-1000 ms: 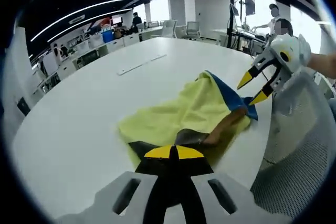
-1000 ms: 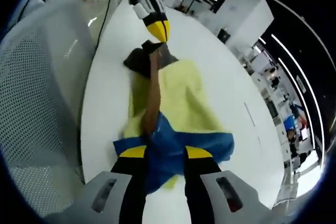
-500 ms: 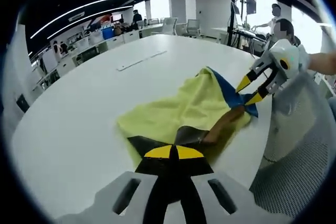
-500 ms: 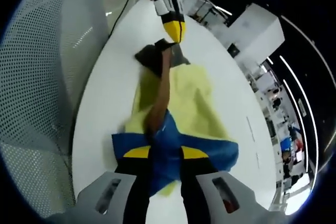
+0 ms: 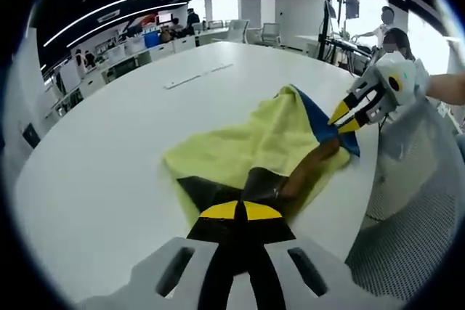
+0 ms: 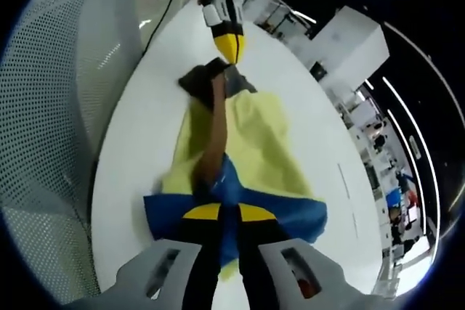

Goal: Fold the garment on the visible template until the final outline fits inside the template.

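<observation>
Both claws, left claw [image 5: 240, 210] and right claw [image 6: 220, 213], pinch the garment [image 5: 254, 147] (near the bench [image 5: 109, 157] edge); a hasty pull could drag it off.

Your left gripper view sits low at one end of the garment [image 5: 269, 147], looking along it across the tabletop [image 5: 109, 150] toward the office, with the right gripper [image 5: 347, 117] near at the far end. Your right gripper view looks back the opposite way down the same garment [image 6: 247, 143], close over its blue end, facing the left gripper [image 6: 229, 47]. Both views share the garment, the tabletop and the mesh chair [image 6: 51, 107].
</observation>
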